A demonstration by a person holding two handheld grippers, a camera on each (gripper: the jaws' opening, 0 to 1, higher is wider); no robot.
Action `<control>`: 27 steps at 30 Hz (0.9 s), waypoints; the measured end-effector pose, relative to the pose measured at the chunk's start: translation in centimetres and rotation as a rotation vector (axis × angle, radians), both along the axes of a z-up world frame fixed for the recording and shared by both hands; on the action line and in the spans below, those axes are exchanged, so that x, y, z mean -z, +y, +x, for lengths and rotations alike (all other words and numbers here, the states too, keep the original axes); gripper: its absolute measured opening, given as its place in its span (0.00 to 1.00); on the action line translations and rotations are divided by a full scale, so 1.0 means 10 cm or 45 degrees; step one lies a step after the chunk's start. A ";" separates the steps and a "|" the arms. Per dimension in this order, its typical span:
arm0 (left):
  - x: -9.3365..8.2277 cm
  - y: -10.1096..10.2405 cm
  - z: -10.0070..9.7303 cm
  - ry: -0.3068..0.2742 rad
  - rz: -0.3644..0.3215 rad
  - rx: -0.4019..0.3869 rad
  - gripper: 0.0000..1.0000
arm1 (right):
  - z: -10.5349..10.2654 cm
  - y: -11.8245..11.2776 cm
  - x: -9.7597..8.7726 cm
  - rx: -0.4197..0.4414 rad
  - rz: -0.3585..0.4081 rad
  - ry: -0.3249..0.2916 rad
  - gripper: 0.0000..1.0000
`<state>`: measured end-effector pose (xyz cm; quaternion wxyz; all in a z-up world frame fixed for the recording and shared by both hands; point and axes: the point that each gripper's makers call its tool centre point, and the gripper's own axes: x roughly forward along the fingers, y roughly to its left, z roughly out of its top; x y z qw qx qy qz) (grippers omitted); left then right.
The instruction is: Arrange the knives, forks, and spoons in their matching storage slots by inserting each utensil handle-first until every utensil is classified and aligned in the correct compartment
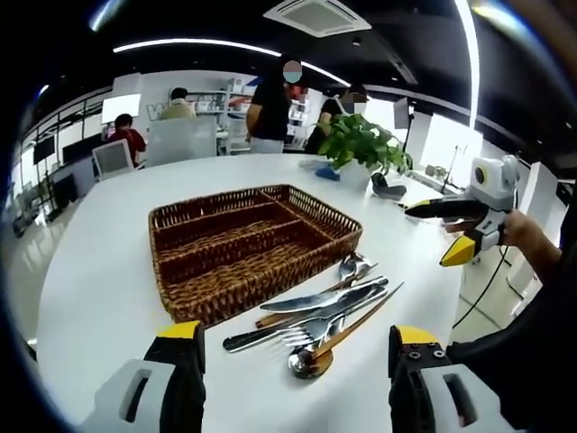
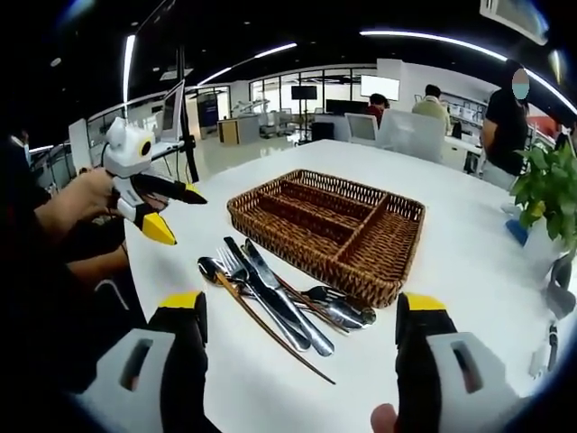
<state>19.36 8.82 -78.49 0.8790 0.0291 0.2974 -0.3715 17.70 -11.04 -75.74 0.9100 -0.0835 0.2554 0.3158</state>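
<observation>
A brown wicker tray (image 1: 243, 290) (image 2: 306, 259) with several compartments sits mid-table, nothing lying in it. Beside its near wall is a loose pile of utensils (image 1: 315, 316) (image 2: 270, 298): knives (image 1: 338, 298), forks (image 2: 236, 263) and spoons (image 1: 306, 361) (image 2: 338, 311), some with brown handles. My left gripper (image 1: 293, 361) stands open just short of the pile; in the right gripper view it hangs open (image 2: 180, 215) at the left, held by a hand. My right gripper (image 2: 302, 338) is open near the pile and also shows open (image 1: 437, 232) off the table's right edge.
A potted green plant (image 1: 361, 144) (image 2: 550, 189) stands at the table's far side with a blue object (image 1: 326, 173) and a black item (image 1: 389, 189) nearby. Several people and monitors fill the room behind. The white table (image 1: 99, 271) curves away at its edges.
</observation>
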 end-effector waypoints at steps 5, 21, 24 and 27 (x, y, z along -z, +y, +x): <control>0.10 -0.01 0.01 0.035 -0.014 -0.002 0.82 | 0.00 0.01 0.01 -0.008 -0.006 0.003 0.87; 0.37 -0.08 0.07 0.203 -0.146 -0.107 0.62 | -0.03 0.02 0.07 -0.008 -0.011 0.009 0.84; 0.41 -0.08 0.10 0.229 -0.168 -0.141 0.60 | -0.04 0.02 0.08 -0.001 -0.006 0.012 0.84; 0.46 -0.08 0.11 0.253 -0.182 -0.160 0.57 | -0.04 0.03 0.09 -0.001 -0.004 0.015 0.83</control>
